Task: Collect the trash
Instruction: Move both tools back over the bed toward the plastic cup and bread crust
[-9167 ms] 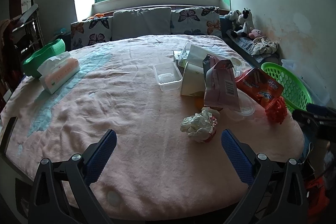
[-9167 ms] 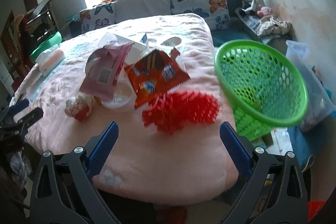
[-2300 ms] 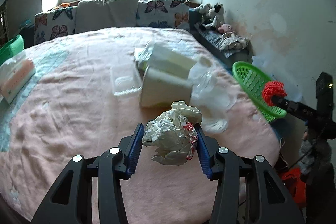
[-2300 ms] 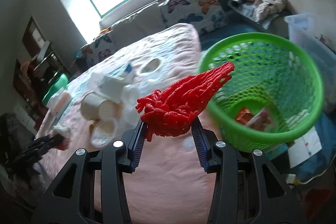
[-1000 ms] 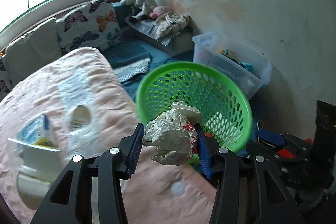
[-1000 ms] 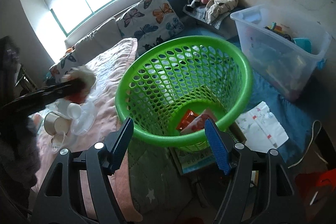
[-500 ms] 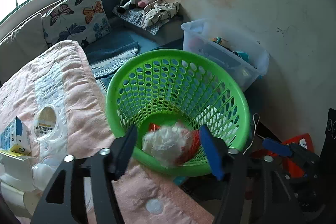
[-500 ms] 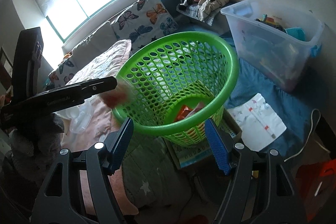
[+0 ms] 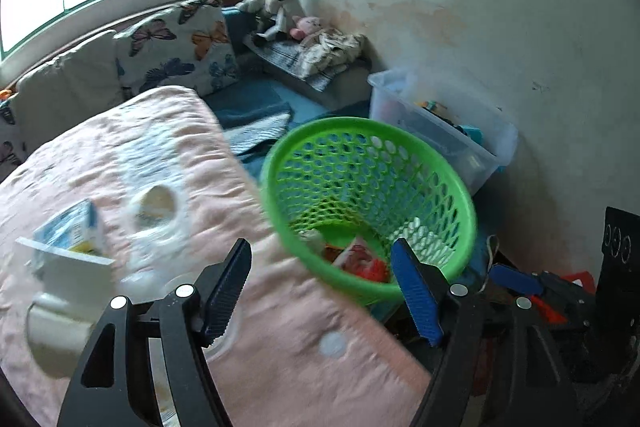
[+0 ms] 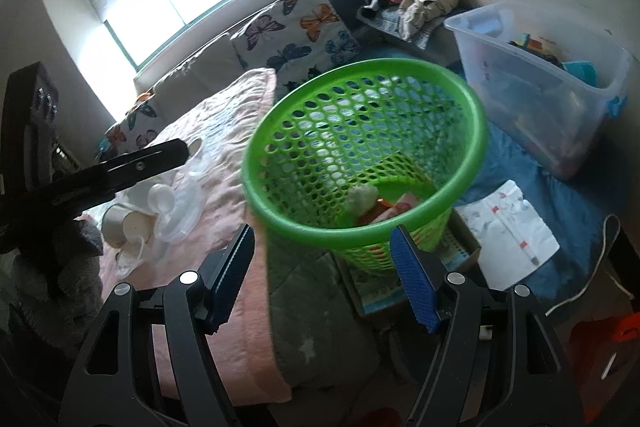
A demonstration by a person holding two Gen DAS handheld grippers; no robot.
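Observation:
A green mesh basket [image 9: 448, 183] stands on the floor beside the pink-covered table [image 9: 168, 155]. The crumpled white paper wad [image 9: 314, 239] lies inside it with red wrappers [image 9: 362, 261]. The basket [image 10: 464, 95] and the wad [image 10: 360, 197] also show in the right wrist view. My left gripper [image 9: 326, 289] is open and empty over the table's edge by the basket. My right gripper [image 10: 324, 271] is open and empty in front of the basket. A small carton [image 9: 70, 233], clear lids [image 9: 154, 209] and cups [image 10: 122, 223] lie on the table.
A clear plastic storage bin [image 10: 540, 83] stands right of the basket by the wall. A white paper [image 10: 508, 223] lies on the blue floor mat. Butterfly cushions [image 9: 176, 55] and soft toys [image 9: 276, 7] sit at the back under the window.
My left gripper has opened and dropped the paper wad into the basket, then swung back left toward the table. My right gripper stays open and empty.

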